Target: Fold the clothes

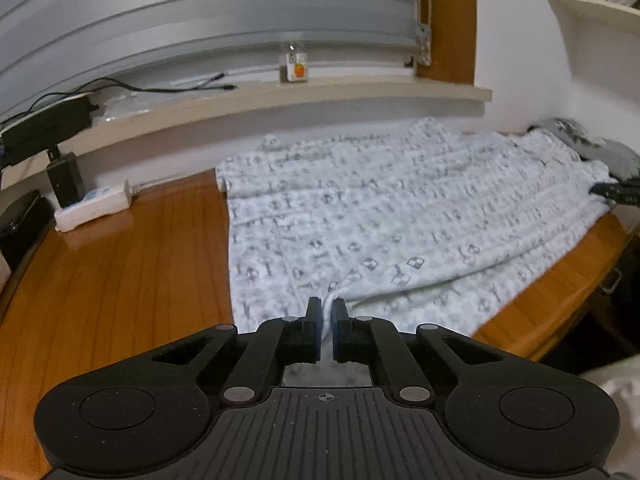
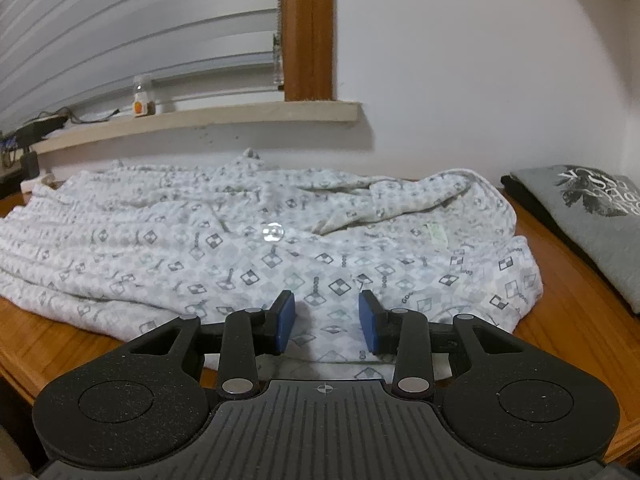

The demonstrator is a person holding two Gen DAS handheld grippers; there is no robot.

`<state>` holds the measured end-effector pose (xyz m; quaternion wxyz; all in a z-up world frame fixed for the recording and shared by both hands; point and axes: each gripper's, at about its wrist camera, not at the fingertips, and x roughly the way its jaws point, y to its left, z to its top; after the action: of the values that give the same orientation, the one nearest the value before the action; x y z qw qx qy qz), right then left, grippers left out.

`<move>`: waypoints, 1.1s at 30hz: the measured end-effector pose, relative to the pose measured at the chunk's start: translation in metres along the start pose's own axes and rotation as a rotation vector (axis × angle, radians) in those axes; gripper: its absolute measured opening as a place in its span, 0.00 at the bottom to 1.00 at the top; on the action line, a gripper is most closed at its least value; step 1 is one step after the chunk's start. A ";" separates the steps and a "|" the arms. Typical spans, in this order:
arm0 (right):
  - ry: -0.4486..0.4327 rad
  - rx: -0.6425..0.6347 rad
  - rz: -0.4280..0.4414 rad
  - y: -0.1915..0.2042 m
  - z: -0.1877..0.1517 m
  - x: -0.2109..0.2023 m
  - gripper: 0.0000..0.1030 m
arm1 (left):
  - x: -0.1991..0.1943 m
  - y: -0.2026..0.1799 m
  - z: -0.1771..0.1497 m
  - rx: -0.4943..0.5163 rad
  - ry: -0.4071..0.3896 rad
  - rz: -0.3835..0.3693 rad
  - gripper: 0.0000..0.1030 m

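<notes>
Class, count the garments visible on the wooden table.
2: a patterned white shirt spread across the middle, and a folded grey printed top at its right end. Others may be hidden.

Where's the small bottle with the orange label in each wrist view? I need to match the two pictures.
Left wrist: bottle stands upper centre, on the sill below the blinds.
Right wrist: bottle stands upper left, on the same sill.
Shared landmark: the wooden window frame, to the bottle's right in both.
</notes>
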<state>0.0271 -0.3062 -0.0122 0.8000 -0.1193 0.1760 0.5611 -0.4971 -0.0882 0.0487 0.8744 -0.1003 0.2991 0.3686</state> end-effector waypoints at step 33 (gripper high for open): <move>-0.014 0.046 0.038 -0.010 0.005 -0.011 0.27 | 0.253 -0.217 0.172 0.208 0.113 -0.568 0.31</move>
<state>0.0335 -0.3169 -0.0033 0.7930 -0.0936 0.1857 0.5726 -0.1284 -0.0260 0.0258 0.9300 -0.1102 0.3434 0.0704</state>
